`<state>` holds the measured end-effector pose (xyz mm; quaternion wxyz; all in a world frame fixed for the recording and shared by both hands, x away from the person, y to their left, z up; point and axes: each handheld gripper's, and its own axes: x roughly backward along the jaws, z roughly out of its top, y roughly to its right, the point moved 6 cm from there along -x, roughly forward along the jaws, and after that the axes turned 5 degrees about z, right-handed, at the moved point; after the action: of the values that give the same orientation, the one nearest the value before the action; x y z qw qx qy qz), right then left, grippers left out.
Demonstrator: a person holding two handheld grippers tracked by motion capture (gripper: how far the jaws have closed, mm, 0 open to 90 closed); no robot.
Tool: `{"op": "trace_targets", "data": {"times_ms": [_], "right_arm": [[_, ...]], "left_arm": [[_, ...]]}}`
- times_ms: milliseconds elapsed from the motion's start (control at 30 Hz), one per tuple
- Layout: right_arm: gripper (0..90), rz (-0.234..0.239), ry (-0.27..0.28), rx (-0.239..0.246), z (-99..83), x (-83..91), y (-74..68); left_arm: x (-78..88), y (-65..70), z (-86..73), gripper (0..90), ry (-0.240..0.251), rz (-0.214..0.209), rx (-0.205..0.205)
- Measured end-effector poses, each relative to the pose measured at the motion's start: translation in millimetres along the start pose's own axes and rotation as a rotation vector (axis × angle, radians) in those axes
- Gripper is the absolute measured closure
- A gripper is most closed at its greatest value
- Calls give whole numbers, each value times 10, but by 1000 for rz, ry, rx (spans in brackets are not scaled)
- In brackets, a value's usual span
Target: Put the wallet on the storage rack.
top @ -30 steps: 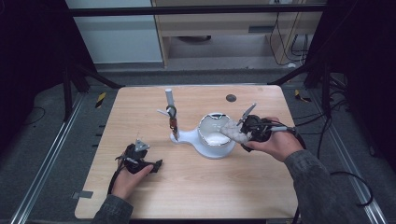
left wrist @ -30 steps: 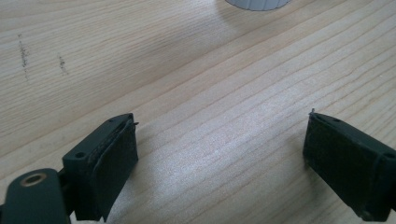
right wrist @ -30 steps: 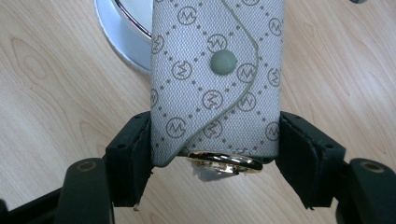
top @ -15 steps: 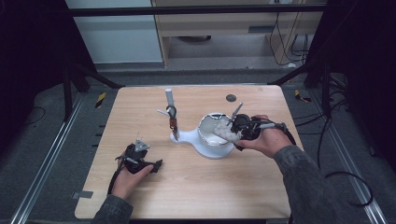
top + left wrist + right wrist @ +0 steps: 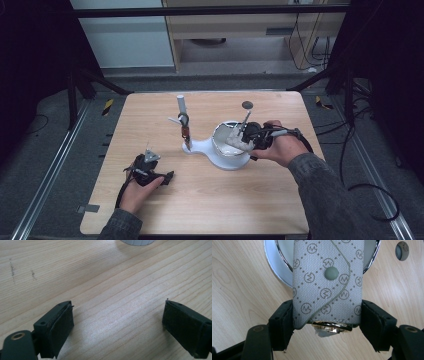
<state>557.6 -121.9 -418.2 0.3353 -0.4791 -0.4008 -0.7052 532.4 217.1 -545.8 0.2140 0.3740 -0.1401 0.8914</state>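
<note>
Looking down, the right gripper holds a grey patterned key pouch over the white dish, while the left gripper rests on the counter. Its own view shows jaws apart, nothing between. Right gripper view: jaws clamp the key pouch sides, snap button up.

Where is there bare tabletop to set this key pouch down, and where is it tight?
Bare wood lies along the near edge between the left gripper and the right hand, and in the far left corner of the table. It is crowded mid-table: the white bowl stand, its upright post and the key pouch over the bowl.
</note>
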Motion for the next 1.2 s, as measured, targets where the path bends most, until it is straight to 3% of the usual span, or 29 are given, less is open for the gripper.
{"op": "trace_targets", "data": {"times_ms": [700, 1200], "right_arm": [[316, 6, -37, 45, 87, -37, -34], [315, 20, -76, 45, 193, -155, -3]], "left_arm": [[-1, 5, 1, 92, 2, 1, 2], [-1, 12, 3, 91, -2, -3, -2]]}}
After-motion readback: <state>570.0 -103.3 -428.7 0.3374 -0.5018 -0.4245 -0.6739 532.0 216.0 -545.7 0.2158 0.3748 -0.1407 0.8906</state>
